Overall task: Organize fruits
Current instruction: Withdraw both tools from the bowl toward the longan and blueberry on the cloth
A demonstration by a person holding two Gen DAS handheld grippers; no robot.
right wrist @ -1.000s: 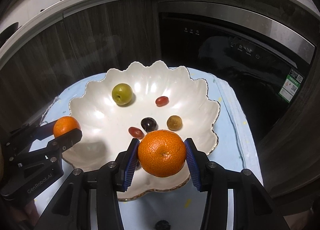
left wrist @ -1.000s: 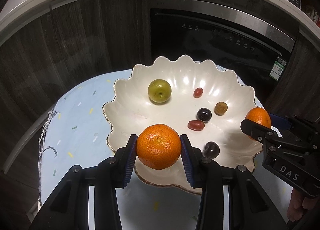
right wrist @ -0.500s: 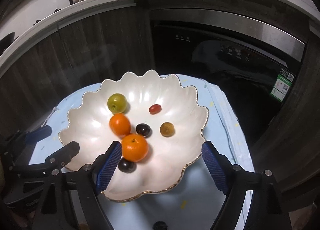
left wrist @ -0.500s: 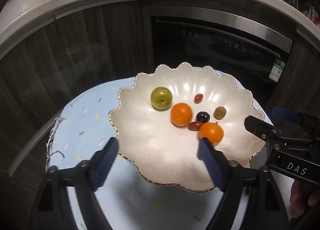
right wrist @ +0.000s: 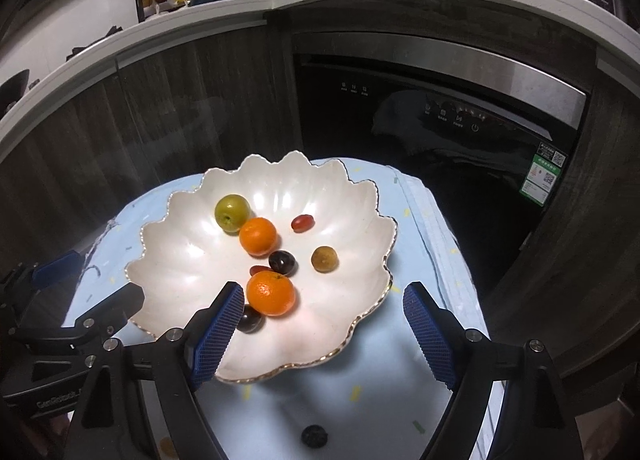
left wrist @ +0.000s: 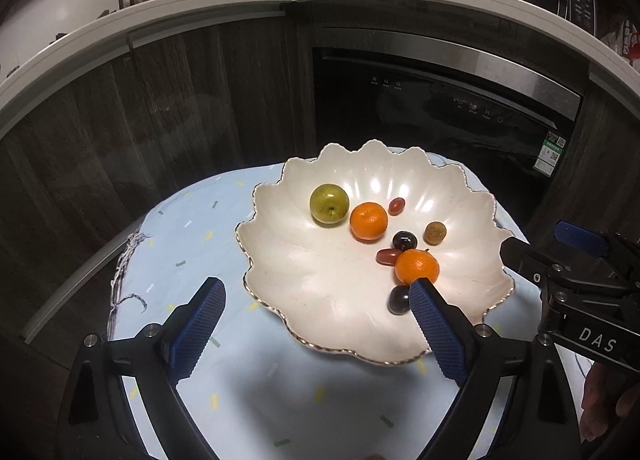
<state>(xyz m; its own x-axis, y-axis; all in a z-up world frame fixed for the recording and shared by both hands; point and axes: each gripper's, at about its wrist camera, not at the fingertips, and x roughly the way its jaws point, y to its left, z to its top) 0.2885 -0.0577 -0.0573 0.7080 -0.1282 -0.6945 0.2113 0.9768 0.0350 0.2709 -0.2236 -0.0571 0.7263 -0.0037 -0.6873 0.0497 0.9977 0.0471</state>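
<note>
Currently both claws gape wide, nothing held: left claw (left wrist: pixel 316 312) and right claw (right wrist: pixel 324 324) hover over the near rim of the white scalloped gold-edged ceramic bowl (left wrist: pixel 320 340) on the pale blue cloth-covered worktop (left wrist: pixel 192 260). Near to far in the bowl: dark purple grape (left wrist: pixel 399 300), front orange mandarin (left wrist: pixel 417 267), red oblong date (left wrist: pixel 386 257), dark cherry (left wrist: pixel 404 240), rear orange mandarin (left wrist: pixel 368 221) beside the green round plum (left wrist: pixel 329 204). One dark berry (right wrist: pixel 314 436) lies on the cloth outside the bowl.

Fruits (left wrist: pixel 368 221) in bowl (left wrist: pixel 460 196) on table (left wrist: pixel 192 228); cabinets (left wrist: pixel 160 108) behind.
</note>
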